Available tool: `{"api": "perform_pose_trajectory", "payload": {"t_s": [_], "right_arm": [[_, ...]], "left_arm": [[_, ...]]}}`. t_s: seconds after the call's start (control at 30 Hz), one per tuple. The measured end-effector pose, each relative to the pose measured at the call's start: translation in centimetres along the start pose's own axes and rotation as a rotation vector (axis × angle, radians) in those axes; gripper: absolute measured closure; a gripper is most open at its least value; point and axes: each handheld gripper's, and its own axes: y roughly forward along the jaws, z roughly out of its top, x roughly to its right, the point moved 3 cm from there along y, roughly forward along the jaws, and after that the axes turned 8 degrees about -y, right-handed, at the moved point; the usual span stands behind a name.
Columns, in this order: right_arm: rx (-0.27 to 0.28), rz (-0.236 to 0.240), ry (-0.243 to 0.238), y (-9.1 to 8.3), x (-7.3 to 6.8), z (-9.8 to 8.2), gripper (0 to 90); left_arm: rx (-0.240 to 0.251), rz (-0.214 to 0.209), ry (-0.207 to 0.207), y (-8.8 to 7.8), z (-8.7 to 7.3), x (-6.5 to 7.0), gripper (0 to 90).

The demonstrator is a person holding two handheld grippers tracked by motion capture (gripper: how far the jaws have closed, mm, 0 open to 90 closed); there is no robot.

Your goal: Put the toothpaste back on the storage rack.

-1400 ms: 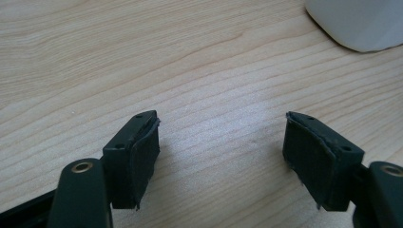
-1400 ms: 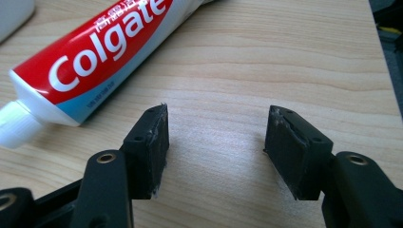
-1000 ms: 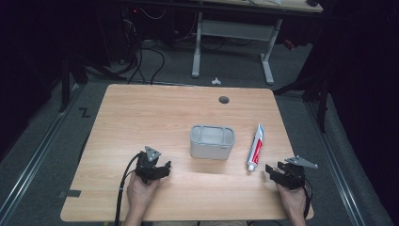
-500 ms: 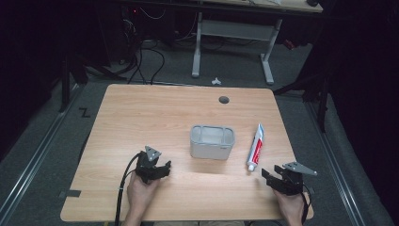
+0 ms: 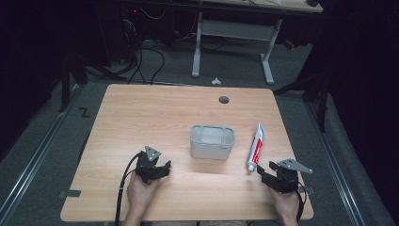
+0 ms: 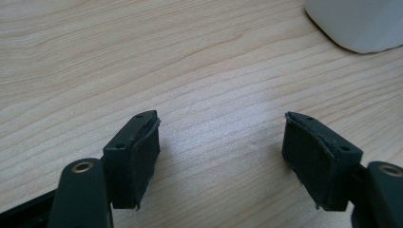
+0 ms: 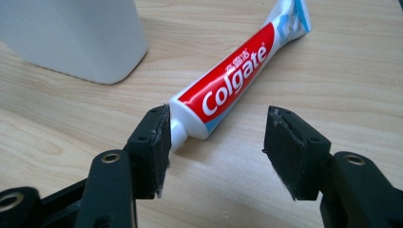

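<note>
A red-and-white Colgate toothpaste tube (image 5: 255, 146) lies flat on the wooden table (image 5: 141, 113), right of a white rectangular container (image 5: 212, 141). My right gripper (image 5: 264, 170) sits just below the tube's cap end. In the right gripper view the tube (image 7: 228, 90) lies ahead of my right gripper (image 7: 216, 142), its cap beside the left jaw's tip. The jaws have just been closing a little, stand wide apart, and nothing is between the pads. My left gripper (image 5: 162, 170) rests low over bare wood, open (image 6: 221, 142), with the container's corner (image 6: 361, 23) farther off.
A round cable hole (image 5: 224, 100) sits near the table's far edge. The container (image 7: 76, 38) stands close to the left of the tube. A black cable (image 5: 123, 188) trails from the left gripper toward the near edge. White desk legs (image 5: 195, 52) stand beyond the table.
My right gripper has shifted left and slightly forward, toward the tube's cap end. The left gripper, the tube and the container have stayed put.
</note>
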Motion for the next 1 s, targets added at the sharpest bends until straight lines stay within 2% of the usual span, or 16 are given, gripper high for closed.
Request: {"api": "perform_pose_trajectory", "payload": {"t_s": [0.13, 0.4, 0.47, 0.67, 0.83, 1.0], "right_arm": [[-0.009, -0.002, -0.019, 0.2, 0.1, 1.1, 42.6], [-0.017, -0.006, -0.004, 1.3, 0.0, 2.8, 42.4], [-0.010, -0.026, -0.026, 1.5, 0.1, 3.3, 43.5], [-0.028, -0.029, -0.037, 2.7, 0.4, 4.7, 43.9], [-0.024, -0.030, -0.024, 3.4, 0.8, 5.7, 46.3], [-0.073, -0.029, 0.002, 4.0, 1.6, 6.1, 46.2]], "left_arm": [[0.000, 0.000, 0.000, 0.0, 0.0, 0.0, 29.0], [0.000, 0.000, 0.000, 0.0, 0.0, 0.0, 28.9], [0.000, 0.000, 0.000, 0.0, 0.0, 0.0, 28.8], [0.000, 0.000, 0.002, 0.0, 0.0, 0.0, 28.7], [0.000, -0.001, 0.002, 0.0, 0.0, 0.0, 28.7], [0.000, -0.001, 0.003, 0.0, 0.0, 0.0, 28.7]]}}
